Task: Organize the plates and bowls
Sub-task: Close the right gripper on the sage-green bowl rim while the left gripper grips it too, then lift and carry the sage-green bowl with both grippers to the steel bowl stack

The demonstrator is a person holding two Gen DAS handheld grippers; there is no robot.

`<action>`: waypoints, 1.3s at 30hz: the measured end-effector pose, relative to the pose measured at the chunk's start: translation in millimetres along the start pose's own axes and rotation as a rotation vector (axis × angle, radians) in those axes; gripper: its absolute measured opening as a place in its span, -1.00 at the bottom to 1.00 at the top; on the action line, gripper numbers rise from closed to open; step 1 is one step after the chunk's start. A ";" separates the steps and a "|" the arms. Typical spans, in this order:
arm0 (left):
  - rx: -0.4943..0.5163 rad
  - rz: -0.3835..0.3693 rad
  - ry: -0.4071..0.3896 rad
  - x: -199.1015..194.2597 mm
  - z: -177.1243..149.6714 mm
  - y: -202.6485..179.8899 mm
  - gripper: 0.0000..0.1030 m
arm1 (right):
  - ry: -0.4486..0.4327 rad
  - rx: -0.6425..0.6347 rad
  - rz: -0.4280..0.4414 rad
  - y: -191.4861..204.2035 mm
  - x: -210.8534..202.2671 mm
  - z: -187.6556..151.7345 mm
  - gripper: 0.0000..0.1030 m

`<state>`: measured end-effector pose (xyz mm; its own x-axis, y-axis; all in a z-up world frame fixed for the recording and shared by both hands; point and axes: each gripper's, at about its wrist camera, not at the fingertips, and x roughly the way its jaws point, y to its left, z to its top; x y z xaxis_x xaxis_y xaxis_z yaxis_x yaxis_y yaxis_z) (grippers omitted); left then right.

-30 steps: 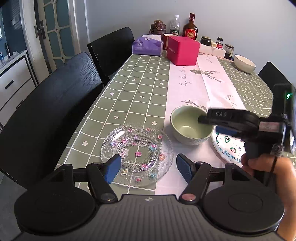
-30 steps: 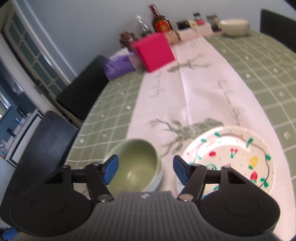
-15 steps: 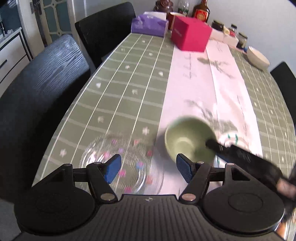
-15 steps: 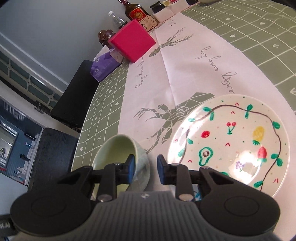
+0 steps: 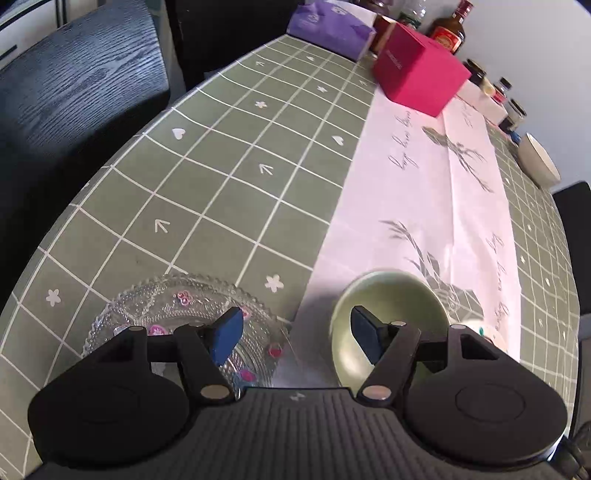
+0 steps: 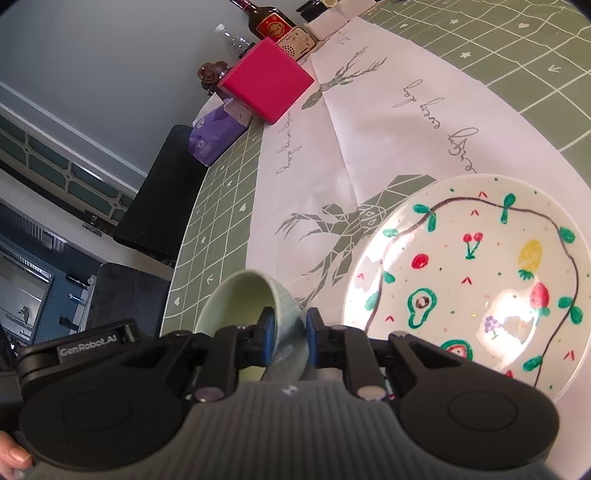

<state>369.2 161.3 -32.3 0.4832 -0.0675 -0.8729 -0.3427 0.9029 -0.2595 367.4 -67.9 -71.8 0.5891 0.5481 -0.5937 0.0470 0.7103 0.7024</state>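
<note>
My right gripper [image 6: 290, 330] is shut on the rim of a pale green bowl [image 6: 243, 295], which is tilted and lifted off the table. A white plate painted with fruits [image 6: 469, 280] lies just to its right on the white runner. In the left wrist view my left gripper [image 5: 295, 334] is open and empty, low over the table between a clear glass plate with pink flowers [image 5: 173, 306] and the green bowl [image 5: 388, 299]. A second white bowl [image 5: 537, 160] stands far back at the right.
A magenta box [image 5: 421, 79], a purple tissue pack [image 5: 328, 26], bottles and jars [image 5: 448, 31] crowd the table's far end. Black chairs [image 5: 74, 92] stand along the left edge. The green checked tablecloth [image 5: 236, 155] stretches between the plates and the box.
My right gripper has closed on the green bowl's rim and tipped it up. My left gripper has moved forward and lower, closer to the glass plate and bowl.
</note>
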 end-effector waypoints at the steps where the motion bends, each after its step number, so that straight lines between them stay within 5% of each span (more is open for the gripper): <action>1: -0.007 0.001 0.001 3.0 0.7 0.5 0.52 | 0.006 0.003 0.000 -0.6 1.1 -0.3 -0.62; 4: -0.019 -0.006 0.016 12.0 1.1 0.5 0.64 | 0.014 -0.009 -0.033 2.1 6.8 -0.8 -0.46; 17: 0.073 0.074 -0.034 18.7 -3.1 -19.2 0.77 | -0.001 -0.026 -0.070 14.2 19.4 -16.1 -0.49; 27: -0.107 -0.143 0.053 18.8 18.0 5.0 0.71 | 0.038 0.048 -0.002 -3.6 16.8 -7.7 -0.55; 32: -0.192 -0.271 0.020 12.3 22.6 16.9 0.53 | 0.044 0.056 0.003 -5.0 15.8 -7.3 -0.57; 39: -0.174 -0.271 0.096 30.6 22.3 9.2 0.56 | 0.051 0.077 0.017 -8.1 15.1 -5.7 -0.57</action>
<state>398.8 177.0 -52.2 0.5003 -0.3427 -0.7951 -0.3480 0.7613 -0.5471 371.3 -62.9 -88.7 0.5488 0.5826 -0.5994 0.1008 0.6657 0.7394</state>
